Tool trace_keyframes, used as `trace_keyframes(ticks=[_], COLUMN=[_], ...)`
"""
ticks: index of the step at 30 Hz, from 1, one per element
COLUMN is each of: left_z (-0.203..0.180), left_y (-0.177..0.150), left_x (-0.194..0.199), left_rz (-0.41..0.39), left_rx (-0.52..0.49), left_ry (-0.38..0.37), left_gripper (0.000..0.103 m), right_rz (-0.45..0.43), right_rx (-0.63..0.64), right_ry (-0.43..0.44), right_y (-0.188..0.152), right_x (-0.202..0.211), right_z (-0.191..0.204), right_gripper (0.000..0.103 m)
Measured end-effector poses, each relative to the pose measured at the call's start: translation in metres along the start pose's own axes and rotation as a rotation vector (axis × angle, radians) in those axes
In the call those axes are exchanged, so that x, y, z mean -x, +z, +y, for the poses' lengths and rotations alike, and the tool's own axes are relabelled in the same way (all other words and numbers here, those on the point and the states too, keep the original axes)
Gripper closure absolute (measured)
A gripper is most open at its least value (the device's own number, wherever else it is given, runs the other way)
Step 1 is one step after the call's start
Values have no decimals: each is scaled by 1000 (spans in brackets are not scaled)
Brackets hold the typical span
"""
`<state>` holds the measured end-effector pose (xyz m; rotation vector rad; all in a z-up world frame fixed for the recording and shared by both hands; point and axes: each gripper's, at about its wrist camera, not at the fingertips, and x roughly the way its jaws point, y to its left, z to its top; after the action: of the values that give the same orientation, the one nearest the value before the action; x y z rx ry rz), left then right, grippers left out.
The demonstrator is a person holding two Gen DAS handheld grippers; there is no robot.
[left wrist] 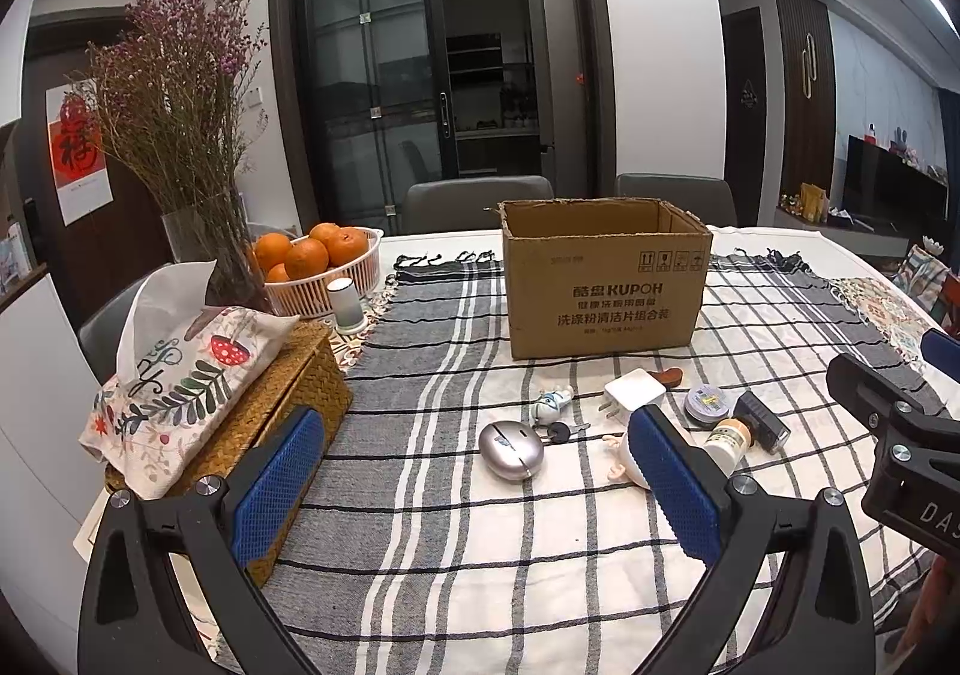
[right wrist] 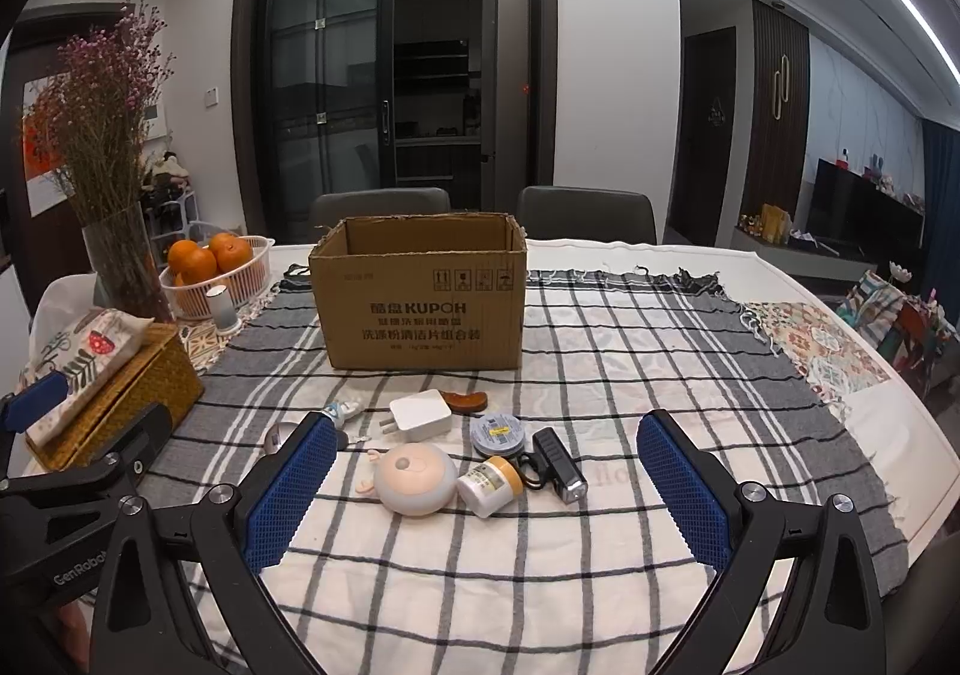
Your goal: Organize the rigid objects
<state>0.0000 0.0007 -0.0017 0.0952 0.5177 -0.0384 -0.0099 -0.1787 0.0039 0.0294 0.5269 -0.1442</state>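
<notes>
Both tongs were wide open & held nothing. Left tongs (left wrist: 474,477) had the silver case (left wrist: 511,448) right between its pads. Right tongs (right wrist: 486,477) faced the bottle (right wrist: 489,484) & round toy (right wrist: 414,478). Box (right wrist: 420,309) sat farther ahead. Best: go low, pinch 1 thing at its middle, lift, drop in box.

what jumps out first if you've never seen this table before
The open cardboard box stands out at the middle of the checked cloth, with a huddle of small items just in front, among them a white charger and a round pink toy. To the left sit a basket of oranges and tall dried flowers. Both grippers, left and right, hover open.
</notes>
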Motion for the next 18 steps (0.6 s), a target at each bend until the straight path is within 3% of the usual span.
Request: trace_keyframes(ticks=[18], left_z=[-1], left_y=[-1], left_x=[0], left_rz=[1], left_rx=[-1], left_ry=[-2], left_gripper=[0], right_rz=[-9], right_rx=[9], right_ry=[1], right_y=[3], right_x=[0], right_z=[0], right_gripper=[2])
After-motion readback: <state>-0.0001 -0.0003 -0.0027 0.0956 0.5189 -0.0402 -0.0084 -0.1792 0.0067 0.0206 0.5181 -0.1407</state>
